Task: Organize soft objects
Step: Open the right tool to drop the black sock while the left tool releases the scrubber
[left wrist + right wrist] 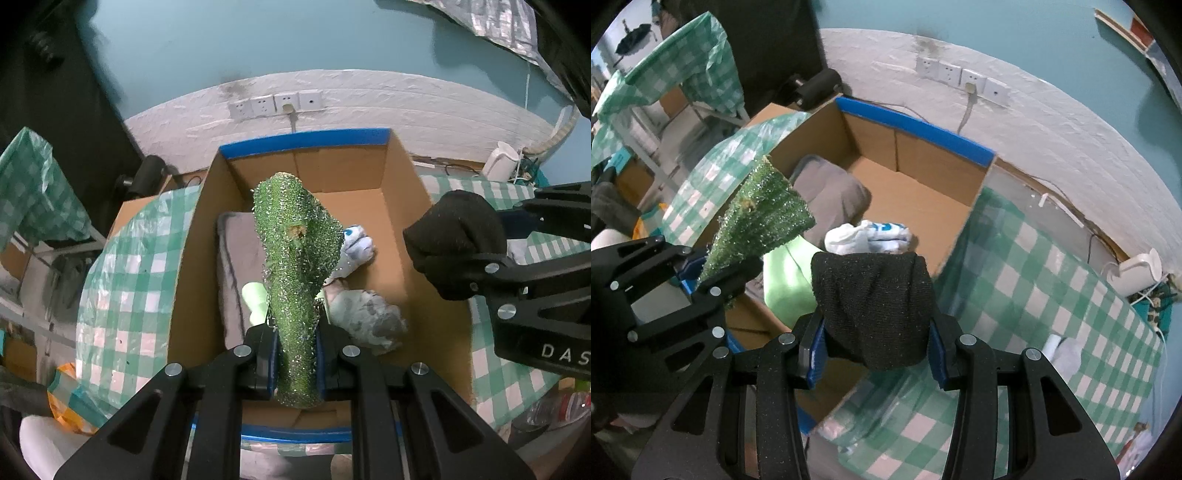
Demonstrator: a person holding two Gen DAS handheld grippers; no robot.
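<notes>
Green scourer (295,273) pinched in left gripper (295,365), above cardboard box (402,173). Black sock (873,310) clamped in right gripper (875,354), at box's 3 o'clock rim. Grey cloth (236,266) and white socks (354,247) lie inside.

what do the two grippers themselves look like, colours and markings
Both the left gripper and right gripper are matte black, angular linkage frames with triangular cutouts and round silver rivets. Blue pads line the fingers. White letters "DAS" mark the right one's body. No cables or sleeves show.
</notes>
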